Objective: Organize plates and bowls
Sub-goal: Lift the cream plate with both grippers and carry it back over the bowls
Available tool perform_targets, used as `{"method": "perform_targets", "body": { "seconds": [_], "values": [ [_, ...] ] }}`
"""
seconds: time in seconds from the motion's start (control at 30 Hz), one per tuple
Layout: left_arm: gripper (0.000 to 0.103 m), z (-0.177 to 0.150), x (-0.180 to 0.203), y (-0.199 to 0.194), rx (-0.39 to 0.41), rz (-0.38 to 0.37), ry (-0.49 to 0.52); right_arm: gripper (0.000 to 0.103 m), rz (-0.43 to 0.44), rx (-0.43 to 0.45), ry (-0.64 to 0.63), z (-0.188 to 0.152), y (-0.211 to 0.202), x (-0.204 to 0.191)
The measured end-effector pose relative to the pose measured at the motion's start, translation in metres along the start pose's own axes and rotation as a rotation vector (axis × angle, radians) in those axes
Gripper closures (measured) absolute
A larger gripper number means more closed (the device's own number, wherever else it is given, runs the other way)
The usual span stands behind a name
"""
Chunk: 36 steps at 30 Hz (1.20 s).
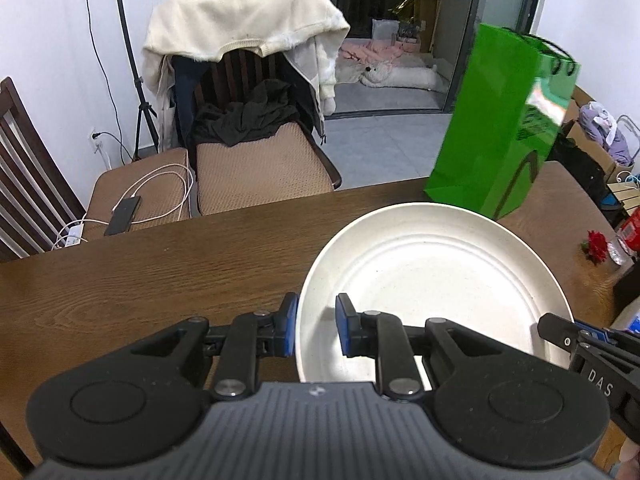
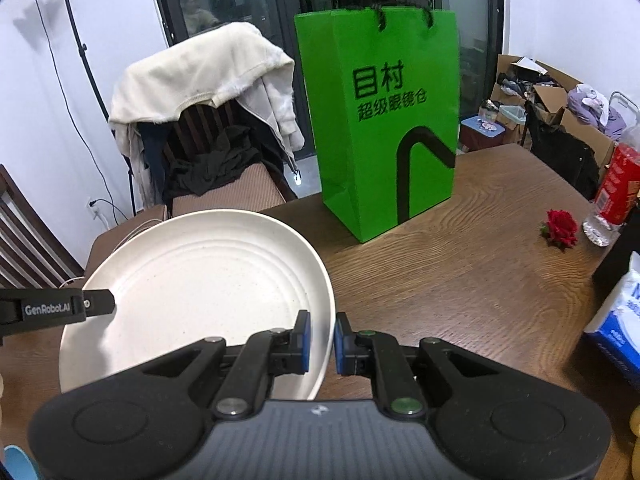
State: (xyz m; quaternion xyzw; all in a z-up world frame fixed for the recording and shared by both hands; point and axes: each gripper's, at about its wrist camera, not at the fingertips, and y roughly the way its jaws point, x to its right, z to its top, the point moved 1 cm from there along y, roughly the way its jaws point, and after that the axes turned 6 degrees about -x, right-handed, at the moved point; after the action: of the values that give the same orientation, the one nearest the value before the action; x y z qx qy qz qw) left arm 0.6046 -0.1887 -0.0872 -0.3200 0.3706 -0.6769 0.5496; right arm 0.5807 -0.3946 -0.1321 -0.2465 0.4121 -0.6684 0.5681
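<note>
The wooden table carries a green bag at 12 o'clock. Above the table, the white plate is between both claws. The left gripper pinches its rim at 9 o'clock, and the right gripper pinches the rim at 3 o'clock.

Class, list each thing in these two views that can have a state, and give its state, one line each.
white plate: gripped at opposite rims by both grippers
left gripper: shut on the plate's rim
right gripper: shut on the plate's rim
green paper bag: upright on the table
red flower: lying on the table
cream jacket: draped over a chair back
</note>
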Motion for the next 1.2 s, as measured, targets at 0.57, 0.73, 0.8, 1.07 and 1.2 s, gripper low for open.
{"method": "perform_targets", "body": {
  "seconds": [0.57,0.73,0.8,1.07,1.2],
  "values": [
    [0.082,-0.037,0.041,-0.065,0.039,-0.046,0.016,0.091,-0.007,0.044,0.032,-0.030,-0.072,0.038],
    [0.082,-0.050,0.057,-0.084,0.054,-0.063,0.040,0.091,-0.007,0.062,0.054,-0.042,-0.093,0.056],
    [0.082,-0.055,0.063,-0.091,0.057,-0.067,0.048,0.091,-0.005,0.065,0.063,-0.047,-0.100,0.063],
    [0.082,-0.077,0.083,-0.117,0.073,-0.078,0.061,0.091,-0.009,0.083,0.071,-0.070,-0.132,0.085],
    [0.082,-0.085,0.090,-0.129,0.082,-0.082,0.069,0.091,-0.010,0.090,0.081,-0.081,-0.143,0.093]
  ]
}}
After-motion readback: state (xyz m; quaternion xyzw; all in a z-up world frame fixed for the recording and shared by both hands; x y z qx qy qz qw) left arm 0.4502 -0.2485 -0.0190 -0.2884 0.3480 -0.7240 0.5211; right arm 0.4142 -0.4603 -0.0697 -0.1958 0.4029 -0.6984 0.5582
